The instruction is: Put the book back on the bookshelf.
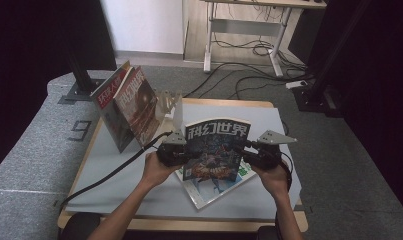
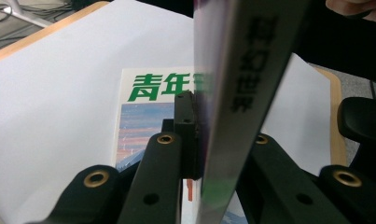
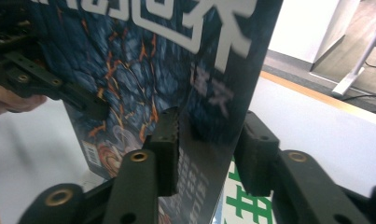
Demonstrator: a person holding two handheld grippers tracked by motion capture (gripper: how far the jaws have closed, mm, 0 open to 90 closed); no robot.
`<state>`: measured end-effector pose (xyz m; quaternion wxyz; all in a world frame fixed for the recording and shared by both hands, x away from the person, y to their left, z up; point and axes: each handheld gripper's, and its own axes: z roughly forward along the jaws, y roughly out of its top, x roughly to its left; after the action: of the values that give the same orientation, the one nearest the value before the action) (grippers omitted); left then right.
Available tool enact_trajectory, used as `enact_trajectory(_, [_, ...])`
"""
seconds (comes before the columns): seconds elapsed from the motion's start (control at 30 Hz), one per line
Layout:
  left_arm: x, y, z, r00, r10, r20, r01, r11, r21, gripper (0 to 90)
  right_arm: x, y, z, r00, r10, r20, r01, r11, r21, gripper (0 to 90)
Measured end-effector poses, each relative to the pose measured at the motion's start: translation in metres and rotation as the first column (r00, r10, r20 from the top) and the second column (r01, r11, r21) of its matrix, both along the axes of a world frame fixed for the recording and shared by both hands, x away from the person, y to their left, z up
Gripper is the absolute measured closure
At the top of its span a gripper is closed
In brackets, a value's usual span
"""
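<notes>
A blue-covered magazine with white characters stands upright over the middle of the table, held between both grippers. My left gripper is shut on its left edge; in the left gripper view the jaws clamp the grey spine. My right gripper grips the right edge. In the right gripper view the pads sit on either side of the cover, and the left gripper shows farther off. A second magazine with green lettering lies flat underneath.
Two more magazines stand tilted at the table's back left, next to a clear plastic stand. A white sheet covers the wooden tabletop. A black cable trails left from the left gripper. Desk legs and cables lie on the floor beyond.
</notes>
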<state>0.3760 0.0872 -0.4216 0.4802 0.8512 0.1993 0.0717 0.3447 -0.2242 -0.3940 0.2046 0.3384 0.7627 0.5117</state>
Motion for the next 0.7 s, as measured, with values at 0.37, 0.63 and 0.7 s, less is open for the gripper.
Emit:
enact_trajectory(0.37, [0.002, 0.009, 0.001, 0.9985, 0.042, -0.034, -0.042, 0.9989, -0.019, 82.8, 0.007, -0.014, -0.015, 0.9980, -0.061, -0.018, 0.060, 0.997, -0.051, 44.8])
enact_trajectory(0.63, [0.003, 0.018, 0.003, 0.9971, 0.068, -0.036, -0.069, 0.9972, -0.031, 82.9, 0.014, -0.024, -0.033, 0.9906, -0.120, -0.065, 0.113, 0.987, -0.111, 35.5])
enact_trajectory(0.7, [0.003, 0.020, 0.005, 0.9964, 0.073, -0.044, -0.075, 0.9965, -0.038, 82.9, 0.016, -0.026, -0.037, 0.9876, -0.133, -0.082, 0.123, 0.985, -0.122, 35.0])
